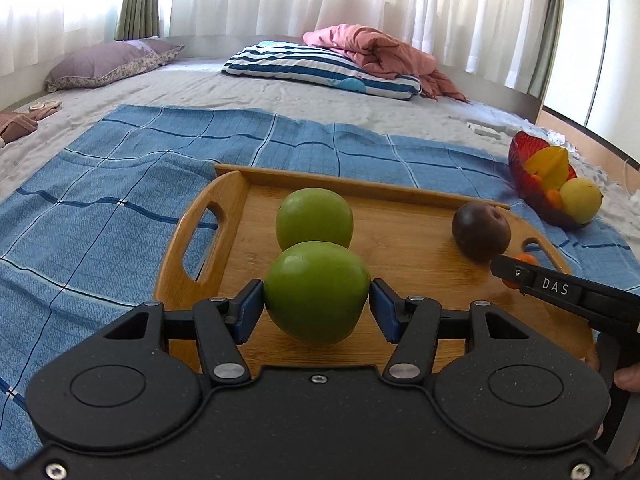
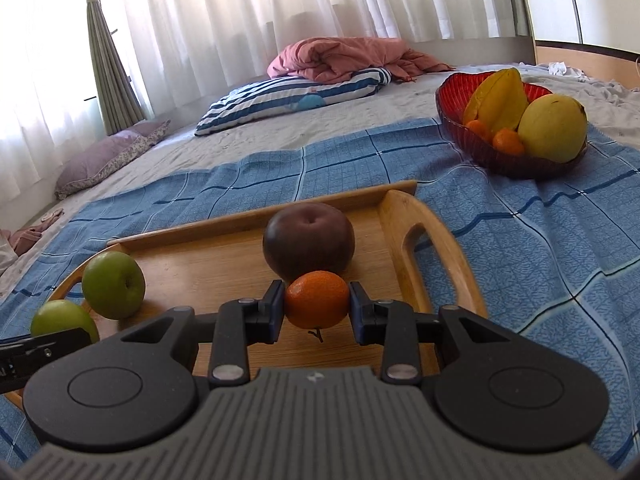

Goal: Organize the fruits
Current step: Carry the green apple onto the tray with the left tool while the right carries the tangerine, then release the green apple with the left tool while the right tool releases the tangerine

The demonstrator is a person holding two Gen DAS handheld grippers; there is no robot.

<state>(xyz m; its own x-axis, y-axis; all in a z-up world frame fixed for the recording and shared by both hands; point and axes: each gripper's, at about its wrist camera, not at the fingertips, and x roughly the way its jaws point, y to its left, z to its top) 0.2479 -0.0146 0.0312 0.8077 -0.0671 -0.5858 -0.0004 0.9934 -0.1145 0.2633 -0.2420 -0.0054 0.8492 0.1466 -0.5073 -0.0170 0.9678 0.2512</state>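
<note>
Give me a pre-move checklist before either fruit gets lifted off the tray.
1. Left gripper pads against the near green apple: ok.
2. Right gripper pads against the small orange: ok.
3. Dark fruit clear of the orange: cannot tell, it sits right behind.
4. Second green apple clear of the held one: cannot tell.
5. Red bowl has room: not ok, looks crowded.

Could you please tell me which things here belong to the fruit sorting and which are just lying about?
Part of the job:
- near green apple, in left gripper
- far green apple
- tangerine, in right gripper
- dark plum
- wooden tray
- red fruit bowl

Lying about:
- striped pillow
- pink blanket
- purple pillow
</note>
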